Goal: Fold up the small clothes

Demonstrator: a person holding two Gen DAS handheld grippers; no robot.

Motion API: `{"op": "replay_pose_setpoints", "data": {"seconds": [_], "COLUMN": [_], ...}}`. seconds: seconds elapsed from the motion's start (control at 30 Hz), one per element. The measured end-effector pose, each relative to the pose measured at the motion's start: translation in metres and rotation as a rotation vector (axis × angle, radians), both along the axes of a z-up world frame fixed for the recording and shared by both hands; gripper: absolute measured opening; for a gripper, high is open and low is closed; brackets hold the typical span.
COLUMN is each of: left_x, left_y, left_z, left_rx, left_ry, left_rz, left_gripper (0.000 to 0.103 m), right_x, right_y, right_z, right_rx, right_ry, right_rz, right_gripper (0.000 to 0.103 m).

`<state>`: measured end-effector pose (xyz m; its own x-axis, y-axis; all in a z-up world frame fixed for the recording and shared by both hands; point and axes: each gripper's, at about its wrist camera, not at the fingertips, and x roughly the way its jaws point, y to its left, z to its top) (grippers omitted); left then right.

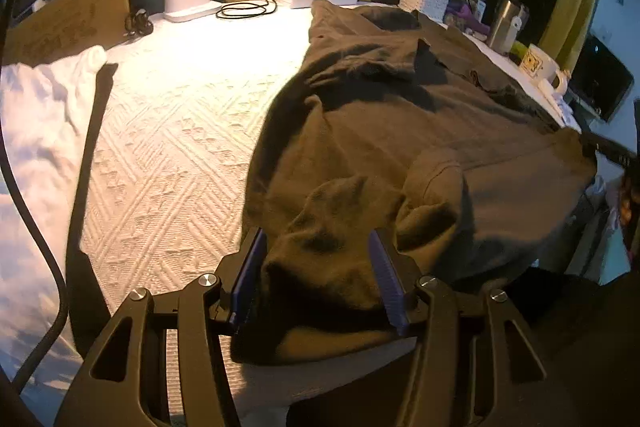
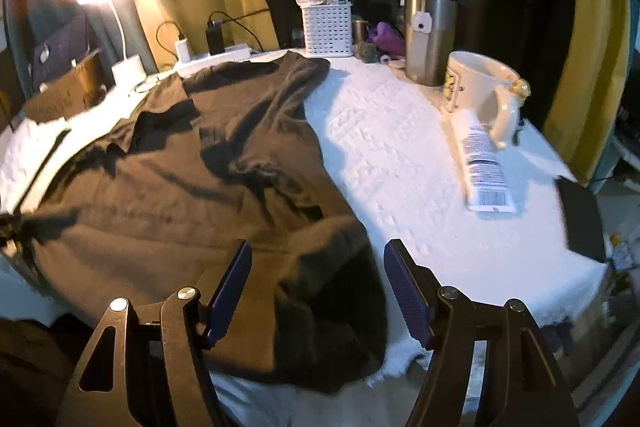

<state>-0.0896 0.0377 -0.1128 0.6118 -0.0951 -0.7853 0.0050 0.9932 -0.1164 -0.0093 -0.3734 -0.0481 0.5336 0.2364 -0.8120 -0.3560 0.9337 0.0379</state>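
While both grippers hover, I see the dark brown garment (image 1: 400, 131) spread on the tabletop (image 2: 400, 155).
Left gripper (image 1: 316, 279) gapes around bunched cloth; right gripper (image 2: 318, 291) gapes, empty, over its edge.

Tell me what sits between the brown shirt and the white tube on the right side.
Only bare white textured cloth separates the brown shirt from the white tube, as the right wrist view shows.
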Motion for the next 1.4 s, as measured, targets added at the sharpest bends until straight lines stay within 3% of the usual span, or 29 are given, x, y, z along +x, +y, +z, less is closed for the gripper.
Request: {"op": "replay_pose_setpoints", "data": {"seconds": [0.07,0.13,0.23,0.3,0.4,1.03,1.4], "left_x": [-0.001,-0.001,-0.001,-0.002,-0.005,-0.034,-0.010], "left_y": [-0.003,-0.006,-0.008,-0.009,-0.011,-0.010,-0.009], "left_z": [0.000,0.000,-0.001,-0.001,0.005,0.068,0.098], "left_rx": [0.015,0.028,0.045,0.052,0.054,0.059,0.068], "left_ry": [-0.009,-0.012,-0.013,-0.012,-0.028,-0.206,-0.274], "left_rz": [-0.009,-0.013,-0.009,-0.009,-0.007,0.050,0.055], "left_gripper": [0.052,0.043,0.027,0.016,0.010,0.006,0.006], "right_x": [0.004,0.005,0.001,-0.004,-0.008,-0.041,-0.022], "right_y": [0.005,0.013,0.020,0.023,0.024,0.013,0.013], "right_z": [-0.008,-0.021,-0.031,-0.031,-0.028,0.058,0.090], "right_rx": [0.003,-0.006,-0.011,-0.017,-0.040,-0.043,-0.031], "right_ry": [0.020,0.054,0.073,0.063,0.061,-0.132,-0.222], "right_rz": [0.015,0.035,0.053,0.064,0.076,0.071,0.052], "right_gripper": [0.070,0.069,0.049,0.025,0.011,0.010,0.009]}}
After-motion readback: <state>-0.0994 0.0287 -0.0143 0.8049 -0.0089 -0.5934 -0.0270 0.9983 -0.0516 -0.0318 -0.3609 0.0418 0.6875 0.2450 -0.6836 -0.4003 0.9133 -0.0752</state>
